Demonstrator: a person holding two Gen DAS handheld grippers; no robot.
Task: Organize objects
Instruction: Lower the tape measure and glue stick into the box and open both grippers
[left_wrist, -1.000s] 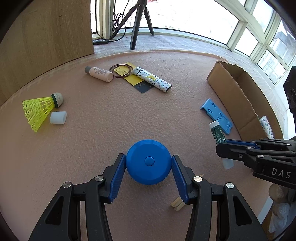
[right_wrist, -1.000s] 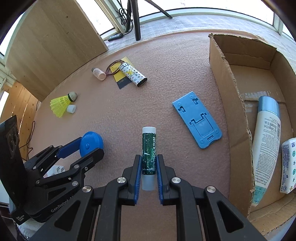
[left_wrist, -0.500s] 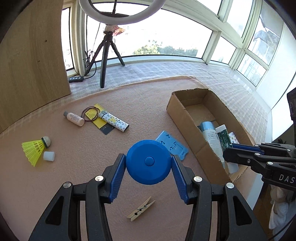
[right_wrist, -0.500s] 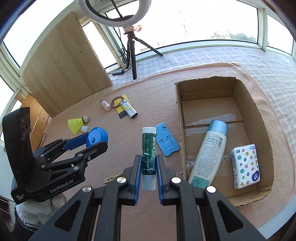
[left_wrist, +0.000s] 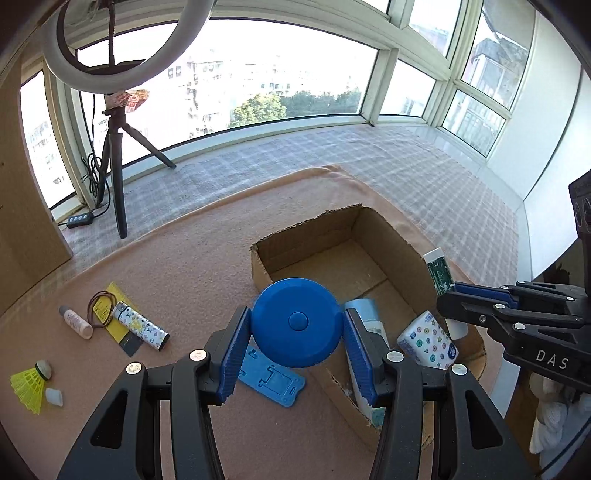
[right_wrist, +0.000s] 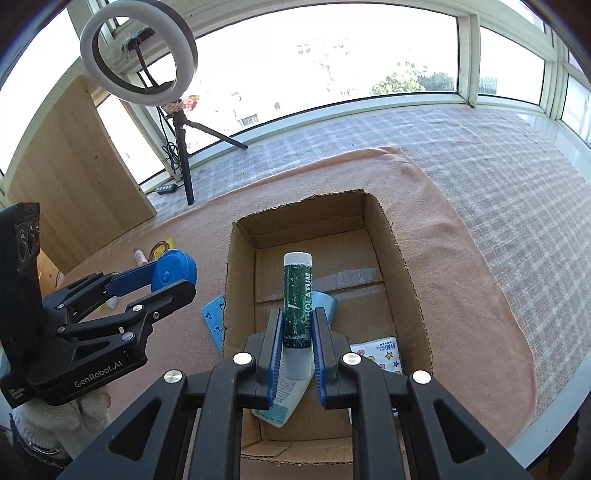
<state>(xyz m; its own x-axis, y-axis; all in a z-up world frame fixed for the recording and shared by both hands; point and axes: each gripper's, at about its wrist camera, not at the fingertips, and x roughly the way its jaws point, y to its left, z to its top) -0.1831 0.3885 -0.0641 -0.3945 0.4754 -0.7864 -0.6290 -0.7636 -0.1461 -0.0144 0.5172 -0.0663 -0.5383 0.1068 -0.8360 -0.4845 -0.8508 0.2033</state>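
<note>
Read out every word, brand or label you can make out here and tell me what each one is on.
"ENTHOLATUM": green tube held in the right claw; first letter hidden.
"GenRobot.AI": left claw's body.
"DAS": right claw's body; rest cut off.
Print on the white bottle, tissue pack and patterned lighter: too small to read.

My left gripper (left_wrist: 295, 345) and right gripper (right_wrist: 297, 341) are black with blue ribbed jaws, shiny round screws, white letters.
</note>
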